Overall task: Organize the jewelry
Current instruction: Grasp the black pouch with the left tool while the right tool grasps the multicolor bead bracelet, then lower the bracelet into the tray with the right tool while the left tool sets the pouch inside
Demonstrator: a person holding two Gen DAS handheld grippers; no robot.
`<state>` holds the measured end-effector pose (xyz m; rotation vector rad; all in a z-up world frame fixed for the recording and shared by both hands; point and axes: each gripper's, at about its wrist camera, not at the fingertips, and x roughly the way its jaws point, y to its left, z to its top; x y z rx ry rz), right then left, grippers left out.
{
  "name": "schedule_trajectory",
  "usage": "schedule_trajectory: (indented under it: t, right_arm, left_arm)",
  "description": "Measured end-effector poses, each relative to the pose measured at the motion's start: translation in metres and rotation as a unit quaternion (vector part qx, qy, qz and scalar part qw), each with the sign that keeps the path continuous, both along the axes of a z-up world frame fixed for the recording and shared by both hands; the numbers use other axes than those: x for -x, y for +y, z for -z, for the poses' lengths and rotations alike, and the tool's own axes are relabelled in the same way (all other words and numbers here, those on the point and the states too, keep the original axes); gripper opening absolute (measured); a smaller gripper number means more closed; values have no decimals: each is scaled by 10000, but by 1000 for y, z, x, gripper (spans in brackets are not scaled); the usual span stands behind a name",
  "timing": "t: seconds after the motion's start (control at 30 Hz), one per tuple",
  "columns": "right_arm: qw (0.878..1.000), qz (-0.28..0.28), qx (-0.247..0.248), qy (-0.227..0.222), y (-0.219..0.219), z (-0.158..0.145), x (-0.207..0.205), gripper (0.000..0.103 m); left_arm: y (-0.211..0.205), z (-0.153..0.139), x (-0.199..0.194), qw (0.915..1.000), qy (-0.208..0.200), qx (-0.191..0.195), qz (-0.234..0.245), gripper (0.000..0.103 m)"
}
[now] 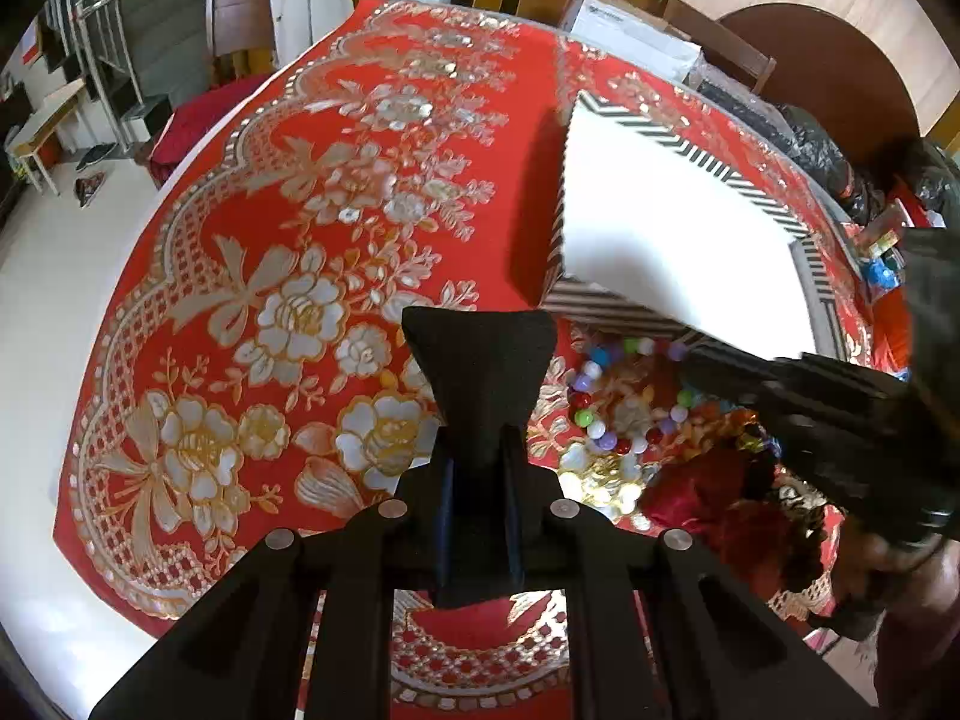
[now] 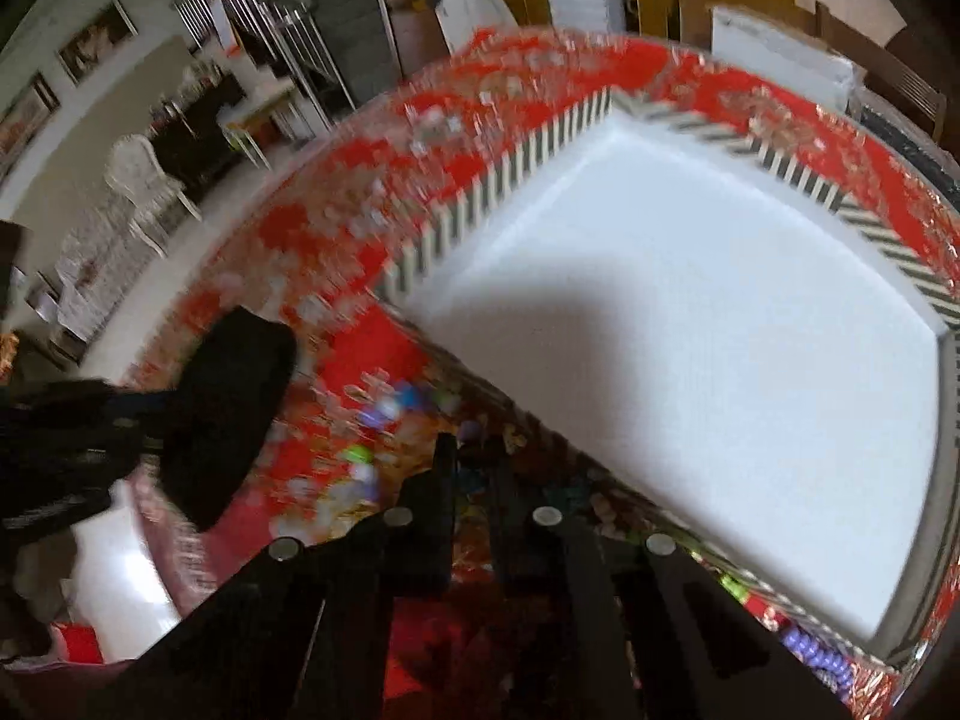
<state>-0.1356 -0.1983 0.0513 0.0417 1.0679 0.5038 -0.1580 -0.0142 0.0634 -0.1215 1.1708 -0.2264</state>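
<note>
Left gripper (image 1: 477, 360): nearest the lens in the left wrist view; both pads pressed flat together, nothing between them; hovering over the red floral tablecloth (image 1: 252, 276).
Right gripper (image 2: 471, 468): fingers drawn close with only a slim gap; amber-looking bits visible around them, but too blurred to say whether anything is pinched, so state not readable.
Bead necklace (image 1: 606, 396): loop of round beads in white, green, lilac, red and blue; lying on the cloth just right of the left pads, beside the near wall of the box.
Amber piece (image 1: 741, 426): glossy orange cluster, just beyond the loop, under the right tool's body.
Striped box (image 1: 606, 306): black-and-white striped walls, white floor bare of jewelry; sitting past the beads.
Handling, as a judgement: light, limp, no stiffness; smooth beads likely to roll out of a pinch; string possibly fragile if tugged.
Where to hold: across the strand between two beads, on the side of the loop nearest the pads, letting the rest hang.
Left view only: sharp bead colours, loop shape, right tool reaching in from the right.
Right view only: full white floor of the box, far striped corner, left tool as a dark blur at left; beads smeared by motion.
</note>
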Motion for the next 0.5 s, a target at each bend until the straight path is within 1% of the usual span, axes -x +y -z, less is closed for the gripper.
schedule_trajectory:
  t: [0.1, 0.17, 0.27, 0.33, 0.4, 0.5]
  right_arm:
    - [9995, 42, -51, -305, -11, -29, 11, 9]
    - [9989, 118, -115, -437, -21, -46, 17, 9]
    - [9970, 293, -71, -706, -42, -71, 24, 9]
    - [9954, 499, 5, -814, -59, -81, 26, 9]
    - [9937, 733, -38, -844, -76, -88, 25, 9]
    - [9901, 1083, 85, -886, -101, -89, 24, 9]
  left_arm:
    - [-5, -10, -4, 9999, -117, 27, 18, 1]
    - [-13, -20, -7, 9996, -257, 60, 102, 1]
    - [-27, -35, -14, 9986, -452, 120, 258, 1]
    - [-37, -44, -19, 9975, -575, 135, 381, 1]
    - [-51, -51, -27, 9959, -695, 144, 555, 1]
    - [-72, -55, -40, 9936, -789, 140, 794, 1]
